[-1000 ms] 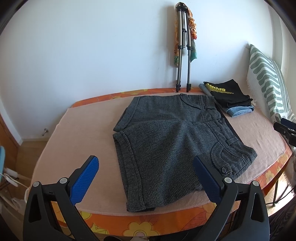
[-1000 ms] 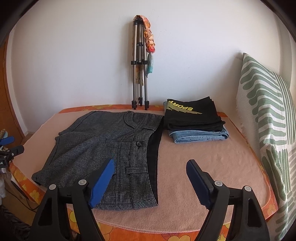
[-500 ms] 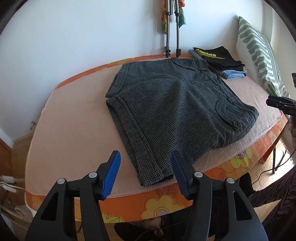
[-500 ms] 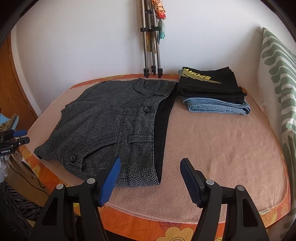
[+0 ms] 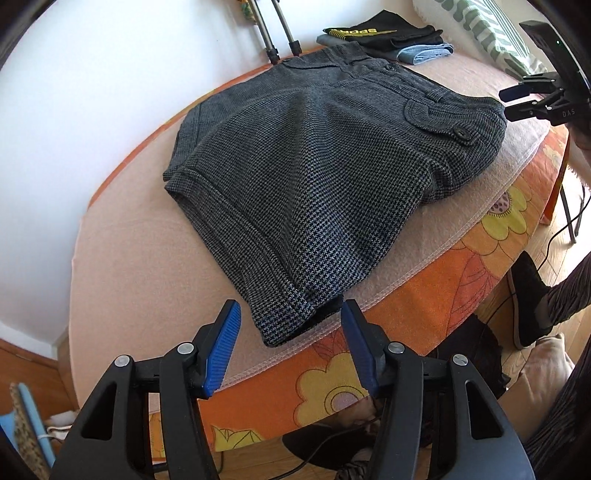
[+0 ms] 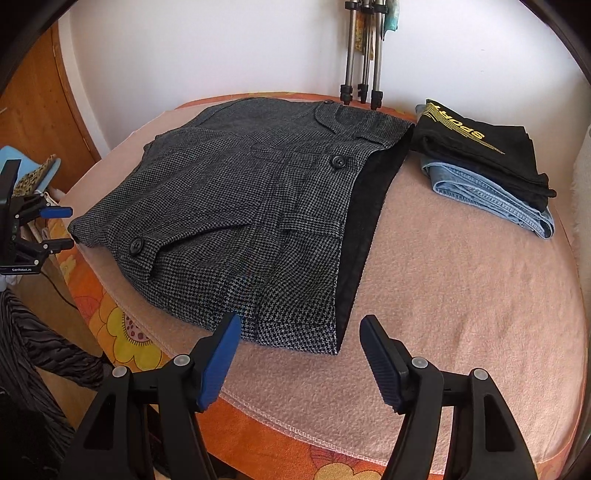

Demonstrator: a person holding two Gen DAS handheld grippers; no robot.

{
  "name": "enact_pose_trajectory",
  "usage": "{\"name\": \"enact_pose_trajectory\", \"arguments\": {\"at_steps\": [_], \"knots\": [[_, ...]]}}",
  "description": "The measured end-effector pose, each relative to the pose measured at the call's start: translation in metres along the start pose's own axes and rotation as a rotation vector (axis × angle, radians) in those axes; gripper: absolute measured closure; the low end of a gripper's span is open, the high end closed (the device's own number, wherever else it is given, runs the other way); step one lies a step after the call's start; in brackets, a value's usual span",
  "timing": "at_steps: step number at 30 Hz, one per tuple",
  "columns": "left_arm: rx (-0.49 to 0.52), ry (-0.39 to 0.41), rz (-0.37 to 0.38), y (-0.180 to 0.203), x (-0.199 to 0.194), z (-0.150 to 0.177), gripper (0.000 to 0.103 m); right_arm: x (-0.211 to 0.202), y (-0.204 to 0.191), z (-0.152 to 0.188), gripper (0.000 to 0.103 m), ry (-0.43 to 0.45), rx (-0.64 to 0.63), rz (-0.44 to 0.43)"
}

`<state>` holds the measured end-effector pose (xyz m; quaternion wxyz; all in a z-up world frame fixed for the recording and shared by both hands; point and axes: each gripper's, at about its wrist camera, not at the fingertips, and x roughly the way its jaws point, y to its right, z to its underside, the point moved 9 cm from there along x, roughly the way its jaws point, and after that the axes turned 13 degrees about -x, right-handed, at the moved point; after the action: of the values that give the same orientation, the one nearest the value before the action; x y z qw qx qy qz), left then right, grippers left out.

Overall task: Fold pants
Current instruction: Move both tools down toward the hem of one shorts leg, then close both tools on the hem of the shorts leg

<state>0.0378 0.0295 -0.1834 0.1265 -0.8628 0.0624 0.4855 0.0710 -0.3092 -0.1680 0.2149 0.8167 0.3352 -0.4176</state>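
Observation:
Dark grey houndstooth shorts (image 5: 325, 158) lie flat on the pink blanket (image 5: 140, 258), folded lengthwise with one leg over the other. My left gripper (image 5: 290, 317) is open, its blue pads either side of the near hem corner, just short of it. My right gripper (image 6: 299, 326) is open, right at the near waistband corner of the shorts (image 6: 251, 221), where a black lining edge (image 6: 369, 221) shows. Each gripper shows small in the other's view: the right one (image 5: 517, 99) and the left one (image 6: 55, 227).
A folded stack, black sport shirt (image 6: 480, 147) on blue jeans (image 6: 491, 195), sits at the far corner. Tripod legs (image 6: 364, 74) lean on the white wall. A green striped pillow (image 5: 480, 33) lies at the far end. Orange floral cover (image 5: 424, 306) hangs at the front edge.
Both grippers have moved down and in toward the shorts' near corners. The left jaws narrowed from a second ago, then widened slightly; the right stayed about as wide.

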Motion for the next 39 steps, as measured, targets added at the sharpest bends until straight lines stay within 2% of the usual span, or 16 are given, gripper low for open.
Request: {"name": "enact_pose_trajectory", "arguments": {"at_steps": [5, 8, 10, 12, 13, 17, 21, 22, 23, 26, 31, 33, 35, 37, 39], "knots": [[0.006, -0.020, 0.007, -0.001, 0.008, 0.002, 0.047, 0.010, -0.002, 0.004, 0.035, -0.025, -0.033, -0.028], [0.017, -0.023, -0.002, 0.002, 0.014, 0.000, 0.047, 0.013, -0.007, 0.007, 0.047, -0.041, -0.050, -0.053], [0.021, -0.030, 0.001, 0.003, 0.018, 0.000, 0.048, 0.015, -0.009, 0.008, 0.050, -0.046, -0.063, -0.060], [0.022, -0.035, 0.015, 0.005, 0.019, 0.000, 0.057, 0.016, -0.011, 0.008, 0.052, -0.050, -0.081, -0.057], [0.021, -0.035, 0.027, 0.006, 0.019, 0.001, 0.064, 0.016, -0.012, 0.008, 0.057, -0.049, -0.084, -0.060], [0.004, -0.011, 0.054, 0.005, 0.015, -0.004, 0.079, 0.014, -0.015, 0.005, 0.075, -0.027, -0.071, -0.104], [-0.043, 0.058, 0.073, -0.003, -0.001, -0.019, 0.084, 0.006, -0.017, -0.003, 0.084, 0.015, -0.074, -0.096], [-0.050, 0.072, 0.069, -0.006, -0.004, -0.023, 0.085, 0.003, -0.016, -0.006, 0.095, 0.030, -0.068, -0.088], [-0.060, 0.087, 0.073, -0.008, -0.008, -0.027, 0.086, 0.000, -0.012, -0.009, 0.100, 0.044, -0.058, -0.072], [-0.085, 0.118, 0.086, -0.013, -0.015, -0.038, 0.088, -0.013, -0.008, -0.019, 0.100, 0.114, -0.014, -0.109], [-0.072, 0.139, 0.089, -0.013, -0.019, -0.043, 0.088, -0.011, -0.007, -0.022, 0.099, 0.102, -0.024, -0.100], [-0.077, 0.144, 0.092, -0.014, -0.020, -0.045, 0.089, -0.003, -0.007, -0.019, 0.093, 0.077, -0.016, -0.117], [-0.078, 0.146, 0.096, -0.014, -0.020, -0.047, 0.089, 0.002, -0.007, -0.015, 0.066, 0.054, 0.001, -0.137], [-0.070, 0.152, 0.093, -0.013, -0.021, -0.049, 0.089, 0.005, -0.011, -0.011, 0.062, 0.043, -0.003, -0.152], [-0.065, 0.157, 0.090, -0.012, -0.021, -0.050, 0.089, 0.009, -0.013, -0.008, 0.069, 0.030, -0.018, -0.147]]}}
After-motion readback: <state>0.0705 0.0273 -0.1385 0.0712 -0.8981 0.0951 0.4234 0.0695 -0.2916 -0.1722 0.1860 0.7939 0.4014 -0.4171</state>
